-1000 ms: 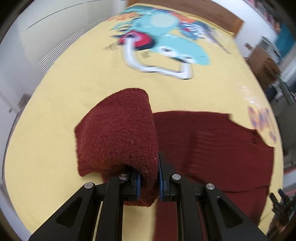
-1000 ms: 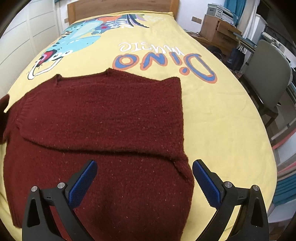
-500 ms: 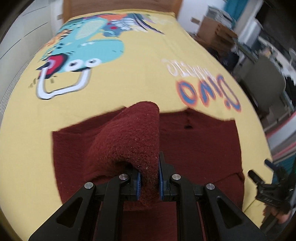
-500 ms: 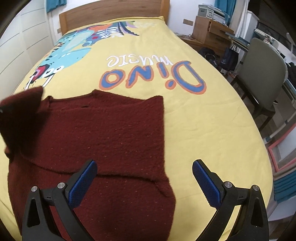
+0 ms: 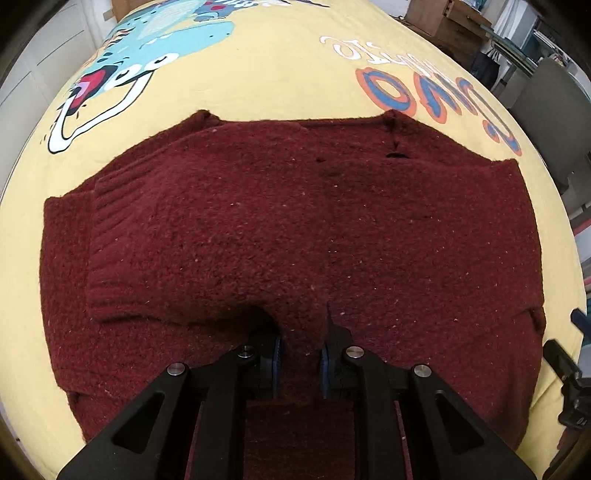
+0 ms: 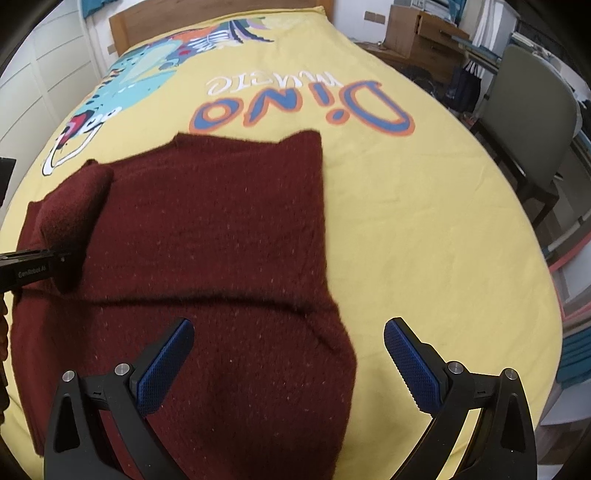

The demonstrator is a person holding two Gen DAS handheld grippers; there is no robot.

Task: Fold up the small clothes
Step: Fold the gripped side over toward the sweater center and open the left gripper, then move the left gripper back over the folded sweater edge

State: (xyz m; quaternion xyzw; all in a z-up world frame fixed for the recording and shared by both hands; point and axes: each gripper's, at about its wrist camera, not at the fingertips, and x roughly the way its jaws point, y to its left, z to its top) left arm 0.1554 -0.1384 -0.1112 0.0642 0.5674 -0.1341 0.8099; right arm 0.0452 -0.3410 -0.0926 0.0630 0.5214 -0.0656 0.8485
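A dark red knit sweater [image 5: 406,229] lies flat on the yellow bed cover; it also shows in the right wrist view [image 6: 221,229]. My left gripper [image 5: 299,360] is shut on the sweater's left sleeve [image 5: 184,236], which is laid across the sweater's body, its ribbed cuff at the left. The left gripper shows at the left edge of the right wrist view [image 6: 33,266], with the sleeve [image 6: 74,210] bunched above it. My right gripper [image 6: 288,363] is open and empty, hovering over the sweater's lower right part.
The yellow bed cover [image 6: 424,221] has a dinosaur print [image 5: 147,55] and "Dino music" lettering [image 6: 295,103]. A wooden headboard [image 6: 221,14] stands at the far end. A grey chair [image 6: 532,110] and a cardboard box [image 6: 417,26] stand right of the bed.
My left gripper carried the sleeve rightward over the sweater and lowered it; the sleeve now lies flat across the body instead of hanging raised. The right gripper stayed open and drifted slightly.
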